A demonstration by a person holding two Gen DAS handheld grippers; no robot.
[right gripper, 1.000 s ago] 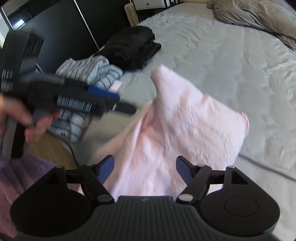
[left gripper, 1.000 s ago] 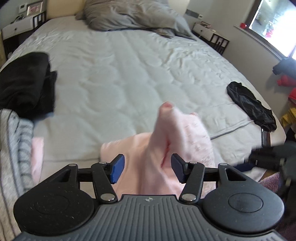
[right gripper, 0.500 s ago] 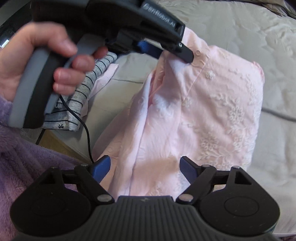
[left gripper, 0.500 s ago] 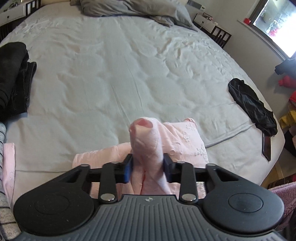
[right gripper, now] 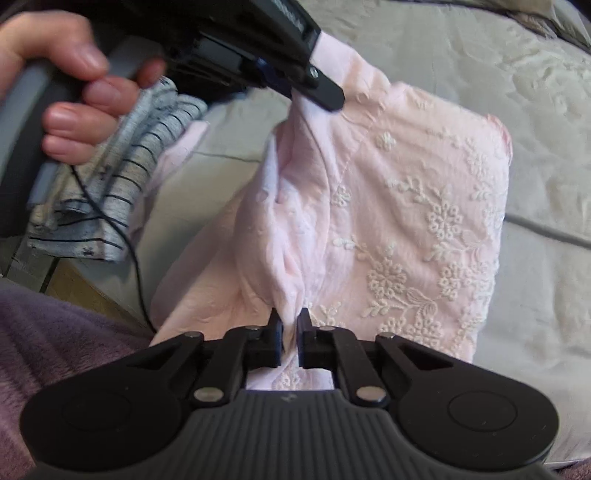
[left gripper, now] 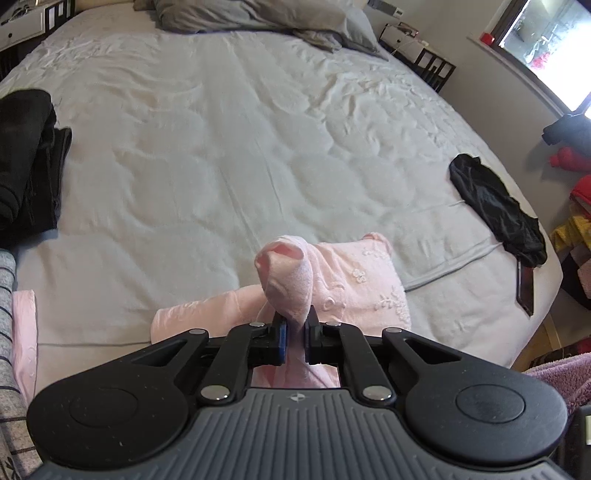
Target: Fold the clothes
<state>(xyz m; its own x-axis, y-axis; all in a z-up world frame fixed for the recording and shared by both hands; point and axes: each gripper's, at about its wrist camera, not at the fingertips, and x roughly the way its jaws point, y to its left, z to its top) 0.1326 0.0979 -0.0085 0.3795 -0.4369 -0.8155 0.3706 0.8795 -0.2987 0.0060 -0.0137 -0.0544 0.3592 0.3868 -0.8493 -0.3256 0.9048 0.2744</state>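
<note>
A pink embroidered garment [left gripper: 354, 280] lies partly folded on the near edge of the grey bed [left gripper: 229, 155]. My left gripper [left gripper: 294, 332] is shut on a bunched fold of it, which sticks up past the fingers. In the right wrist view the same garment [right gripper: 406, 206] fills the middle; my right gripper [right gripper: 289, 330] is shut on its near edge. The left gripper [right gripper: 314, 92] shows there too, pinching the garment's far upper edge, held by a hand [right gripper: 74, 103].
A black folded pile [left gripper: 26, 162] lies at the bed's left edge, and a striped grey garment [right gripper: 122, 177] beside it. A black garment [left gripper: 495, 206] lies at the right edge. A grey duvet [left gripper: 258, 18] is at the head. Nightstands flank the bed.
Both grippers were open a second ago. The left one closed on the pink fold first, then the right one closed on the garment's near edge.
</note>
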